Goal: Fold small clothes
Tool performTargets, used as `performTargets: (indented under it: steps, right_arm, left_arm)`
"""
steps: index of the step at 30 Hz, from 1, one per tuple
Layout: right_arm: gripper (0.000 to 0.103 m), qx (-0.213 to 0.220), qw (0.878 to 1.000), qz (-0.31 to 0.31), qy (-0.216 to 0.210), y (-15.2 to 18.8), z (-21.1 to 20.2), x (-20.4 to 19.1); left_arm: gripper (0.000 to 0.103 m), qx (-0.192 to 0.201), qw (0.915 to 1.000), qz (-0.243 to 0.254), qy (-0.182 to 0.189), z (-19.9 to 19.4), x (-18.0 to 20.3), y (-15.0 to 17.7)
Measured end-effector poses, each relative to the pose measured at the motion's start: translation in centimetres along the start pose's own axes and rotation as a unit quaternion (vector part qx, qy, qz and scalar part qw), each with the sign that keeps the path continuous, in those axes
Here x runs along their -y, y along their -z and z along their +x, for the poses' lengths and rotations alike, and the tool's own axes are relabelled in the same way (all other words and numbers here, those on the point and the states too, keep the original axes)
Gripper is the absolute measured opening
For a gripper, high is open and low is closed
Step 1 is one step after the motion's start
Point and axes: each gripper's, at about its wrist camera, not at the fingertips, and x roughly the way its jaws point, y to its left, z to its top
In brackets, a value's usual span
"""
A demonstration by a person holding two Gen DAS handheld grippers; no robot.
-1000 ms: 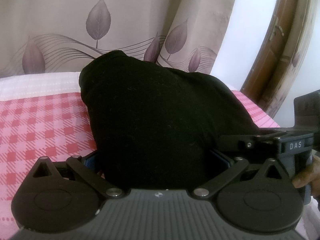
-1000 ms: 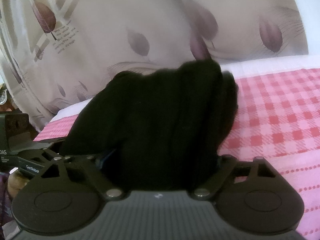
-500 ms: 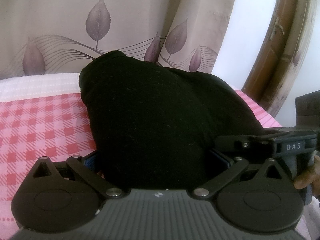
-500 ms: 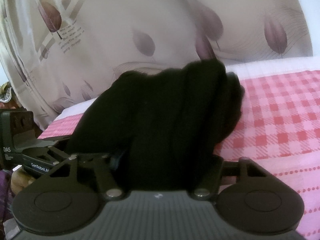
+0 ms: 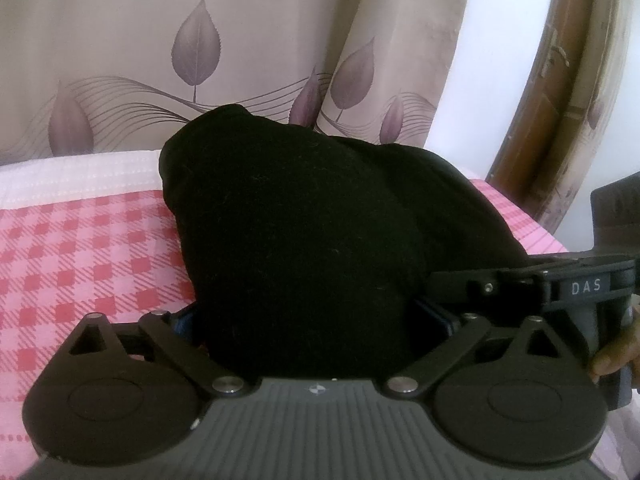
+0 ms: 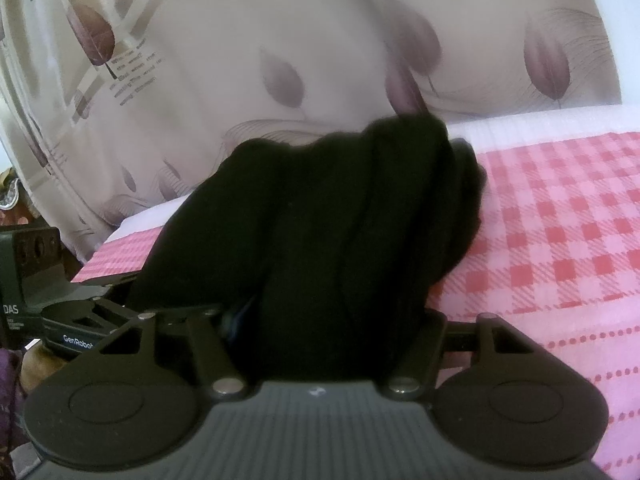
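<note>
A leaf-print curtain (image 5: 192,60) hangs behind a bed spread with a pink checked sheet (image 5: 80,264). At centre frame in both views, a bunched black garment (image 5: 304,240) lies on the sheet, filling each claw. The right gripper (image 6: 328,328) is clamped on a thick wad of it; the left gripper (image 5: 316,328) straddles the cloth, though whether it pinches cannot be told. A clean fold likely needs both edges gripped evenly and lifted together.
</note>
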Motion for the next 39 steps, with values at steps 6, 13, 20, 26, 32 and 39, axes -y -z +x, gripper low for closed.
performTargets:
  steps: [6, 13, 20, 26, 32, 39]
  right_arm:
    - [0.063, 0.000, 1.000, -0.002, 0.000, 0.04, -0.01, -0.01]
    - [0.064, 0.006, 1.000, -0.015, 0.011, 0.19, -0.06, -0.36]
    - [0.065, 0.010, 1.000, -0.022, 0.016, 0.27, 0.03, -0.57]
    - [0.065, 0.008, 1.000, -0.024, 0.018, 0.24, 0.07, -0.71]
    - [0.060, 0.002, 1.000, 0.003, 0.012, 0.00, 0.00, -0.38]
    - [0.059, 0.005, 1.000, 0.012, 0.008, 0.24, -0.04, 0.00]
  left_arm:
    - [0.098, 0.000, 1.0000, 0.000, 0.000, 0.04, -0.01, 0.06]
    - [0.099, -0.001, 1.0000, 0.003, -0.005, -0.04, 0.10, 0.11]
    - [0.100, -0.001, 1.0000, 0.005, -0.008, 0.01, 0.16, 0.08]
    - [0.098, 0.002, 0.9999, 0.008, -0.011, -0.05, 0.23, 0.11]
    - [0.093, 0.006, 0.9997, 0.016, -0.015, -0.31, 0.47, 0.17]
    - [0.092, 0.005, 0.9997, 0.017, -0.014, -0.26, 0.44, 0.10]
